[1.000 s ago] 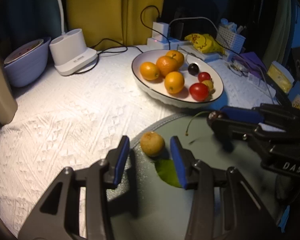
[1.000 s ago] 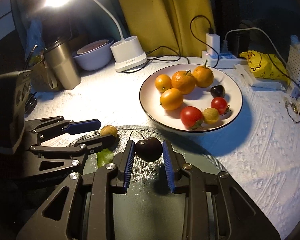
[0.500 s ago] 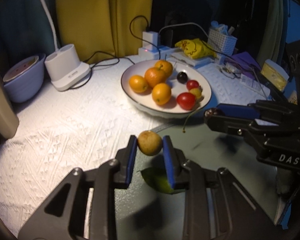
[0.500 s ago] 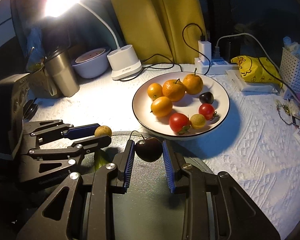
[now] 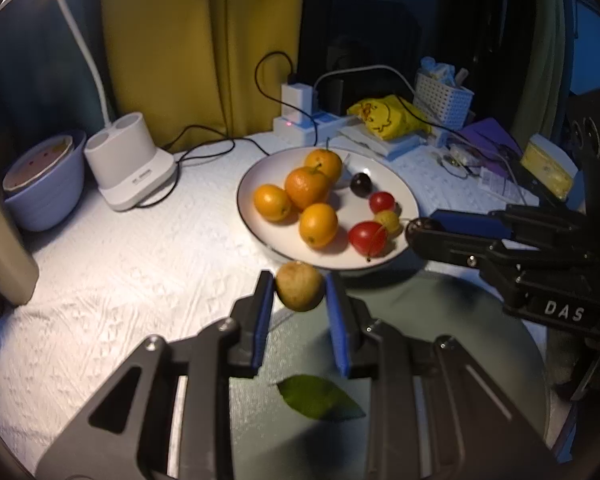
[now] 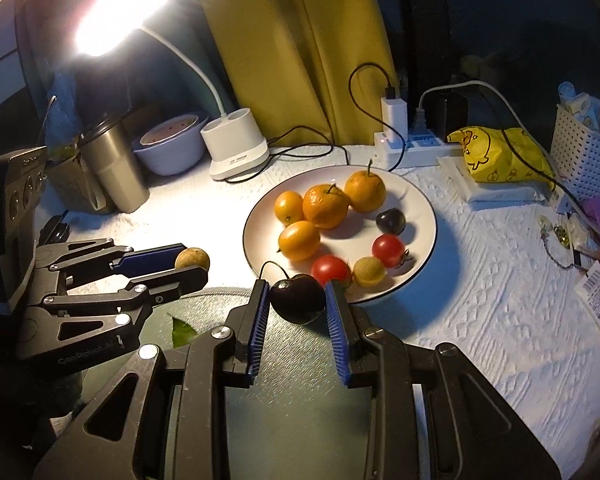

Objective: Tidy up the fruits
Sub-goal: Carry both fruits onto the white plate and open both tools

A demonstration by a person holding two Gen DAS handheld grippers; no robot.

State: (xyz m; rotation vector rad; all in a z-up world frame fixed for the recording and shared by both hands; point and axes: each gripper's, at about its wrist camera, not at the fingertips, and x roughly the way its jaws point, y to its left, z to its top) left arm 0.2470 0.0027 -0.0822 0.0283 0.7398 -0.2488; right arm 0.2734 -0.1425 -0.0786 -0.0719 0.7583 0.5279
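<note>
The left gripper was clamped on a small round tan-brown fruit, its blue pads pressing both sides, the fruit lifted clear above a round grey-green mat. The right gripper was likewise closed on a dark, glossy stemmed cherry, held near the front rim of a white round ceramic plate. The plate carried four oranges, a dark cherry, two red tomatoes and one yellowish fruit. A single green leaf lay on the mat beneath the left gripper. The white textured tablecloth was lit by a white desk lamp.
</note>
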